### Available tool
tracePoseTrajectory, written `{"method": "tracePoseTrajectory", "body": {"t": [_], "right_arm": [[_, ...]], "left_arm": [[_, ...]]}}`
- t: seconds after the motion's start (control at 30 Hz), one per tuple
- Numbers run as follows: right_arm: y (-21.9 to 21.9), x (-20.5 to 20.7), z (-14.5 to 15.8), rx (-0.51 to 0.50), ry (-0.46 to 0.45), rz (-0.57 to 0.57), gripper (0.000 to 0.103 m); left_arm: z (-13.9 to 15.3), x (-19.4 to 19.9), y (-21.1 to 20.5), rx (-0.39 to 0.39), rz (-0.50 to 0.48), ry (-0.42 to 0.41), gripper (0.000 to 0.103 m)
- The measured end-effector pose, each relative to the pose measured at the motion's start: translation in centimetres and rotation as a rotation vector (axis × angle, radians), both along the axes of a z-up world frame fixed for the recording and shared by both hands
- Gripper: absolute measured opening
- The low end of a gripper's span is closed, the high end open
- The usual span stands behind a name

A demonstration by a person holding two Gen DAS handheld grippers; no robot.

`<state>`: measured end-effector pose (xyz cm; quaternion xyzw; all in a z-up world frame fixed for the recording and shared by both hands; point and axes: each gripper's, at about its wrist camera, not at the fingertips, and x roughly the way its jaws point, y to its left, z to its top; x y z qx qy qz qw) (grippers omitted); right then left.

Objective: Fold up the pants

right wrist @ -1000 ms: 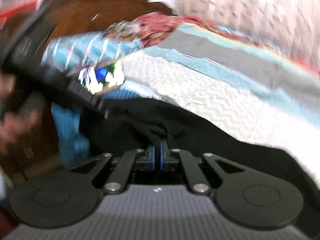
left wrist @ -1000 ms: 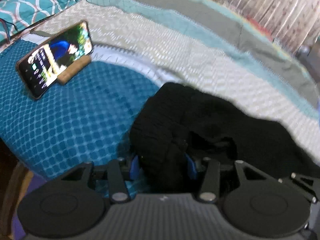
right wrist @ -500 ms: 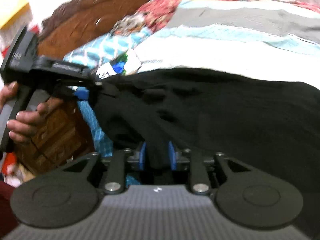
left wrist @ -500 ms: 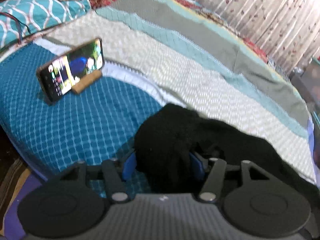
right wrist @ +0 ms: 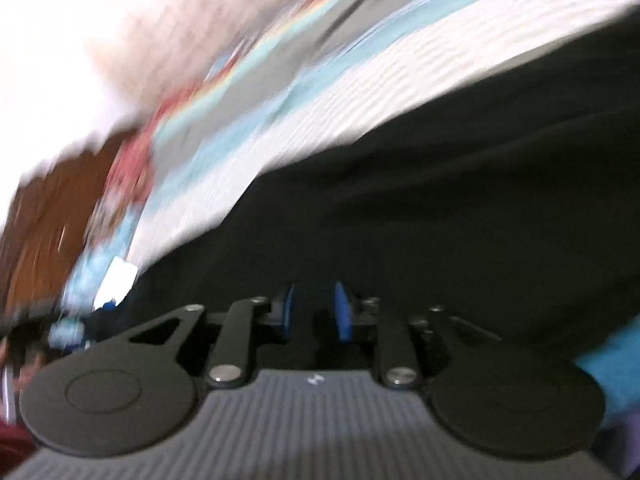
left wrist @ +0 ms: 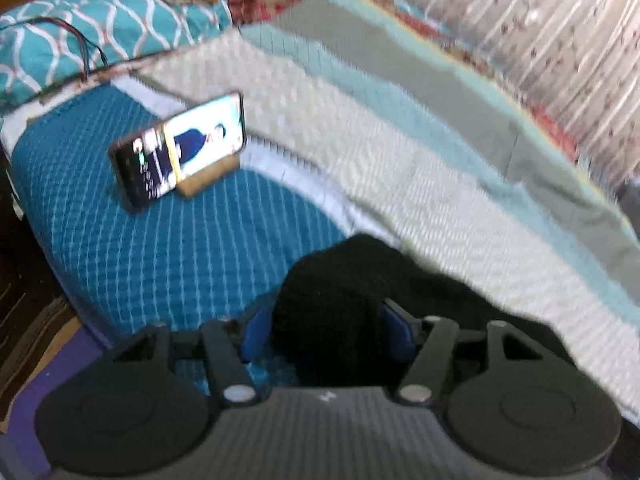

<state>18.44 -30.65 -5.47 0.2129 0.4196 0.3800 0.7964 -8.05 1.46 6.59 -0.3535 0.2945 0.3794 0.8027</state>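
Left claw (left wrist: 326, 330) clenched on a bunched wad of black pants (left wrist: 344, 292), which trail off to its right over the bed (left wrist: 140, 240), lit phone (left wrist: 180, 152) (propped up) ahead-left, right claw (right wrist: 314, 312) gripping black cloth, view blurred

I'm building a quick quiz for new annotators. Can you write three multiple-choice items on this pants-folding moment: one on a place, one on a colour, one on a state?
1. Where does the phone stand?
A. on the dark blue part of the bedspread
B. on the pillow
C. on the floor

2. What colour are the pants?
A. white
B. red
C. black

3. What is the left gripper doing?
A. hanging open
B. clamping bunched pants
C. holding the phone

Answers: 1 A, blue quilting surrounds it; 2 C, the cloth is black; 3 B, fabric fills the gap between its blue pads.
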Motion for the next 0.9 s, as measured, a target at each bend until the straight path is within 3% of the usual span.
{"method": "tracePoseTrajectory", "body": {"t": [0.2, 0.27, 0.33, 0.5, 0.63, 0.77, 0.9], "right_arm": [[-16.1, 1.1, 0.8, 0.099, -0.036, -0.631, 0.028], [-18.9, 1.1, 1.1, 0.068, -0.06, -0.717, 0.028], [-20.6, 1.4, 1.5, 0.049, -0.07, -0.766, 0.028], [-22.3, 1.6, -0.2, 0.207, 0.011, -0.847, 0.028], [-22.4, 2.7, -0.8, 0.259, 0.05, -0.837, 0.03], [-23.3, 4.2, -1.4, 0.355, 0.112, -0.797, 0.031], [-23.1, 6.2, -1.1, 0.392, 0.116, -0.776, 0.033]], "left_arm": [[0.5, 3.1, -1.4, 0.048, 0.012, 0.018, 0.06], [0.0, 4.0, -1.4, 0.034, 0.024, 0.087, 0.06], [-0.7, 4.0, -1.1, 0.002, 0.052, 0.137, 0.059], [-1.3, 0.4, -0.5, -0.054, 0.137, 0.184, 0.061], [-1.4, -3.4, 0.6, -0.199, 0.113, 0.119, 0.066], [-0.1, -4.9, 0.8, -0.157, 0.184, 0.085, 0.066], [1.6, -2.3, 0.3, -0.098, 0.124, 0.063, 0.066]]}}
